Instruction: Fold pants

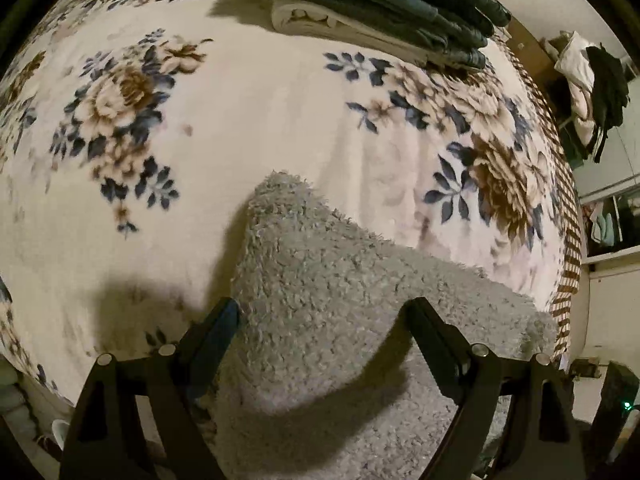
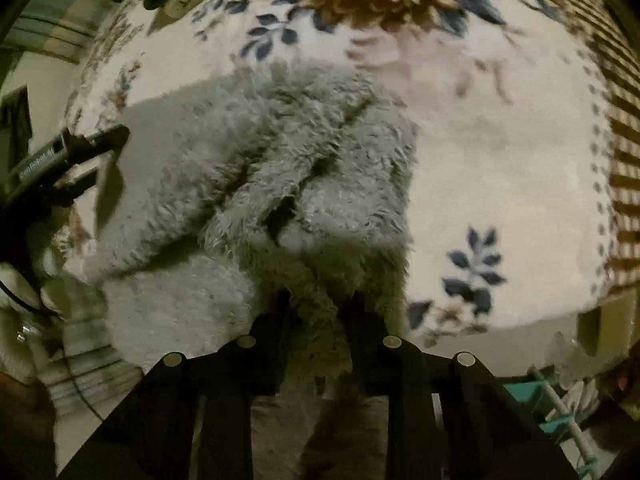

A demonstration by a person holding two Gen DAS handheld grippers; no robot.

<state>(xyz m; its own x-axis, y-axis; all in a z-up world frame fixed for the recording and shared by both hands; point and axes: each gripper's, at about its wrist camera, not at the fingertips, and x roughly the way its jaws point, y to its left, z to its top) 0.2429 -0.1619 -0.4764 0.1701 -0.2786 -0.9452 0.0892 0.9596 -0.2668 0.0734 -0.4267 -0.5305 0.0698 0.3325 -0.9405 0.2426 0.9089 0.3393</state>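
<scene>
The pants (image 1: 340, 280) are fluffy grey fleece, lying bunched on a floral blanket (image 1: 240, 120). In the left wrist view my left gripper (image 1: 324, 312) is open, its fingers spread wide over the pants near the bed's front edge, holding nothing. In the right wrist view the pants (image 2: 288, 168) lie in a rumpled heap with folds. My right gripper (image 2: 320, 304) is shut on a bunch of the grey fleece at the heap's near end. The left gripper (image 2: 100, 140) shows at the left edge of that view, beside the heap.
A stack of folded clothes (image 1: 384, 12), dark green over cream, sits at the far side of the bed. The blanket's checked border (image 1: 568, 240) marks the right bed edge. Clothes hang on a rack (image 1: 592, 92) beyond. A drying rack (image 2: 560, 412) stands below the bed.
</scene>
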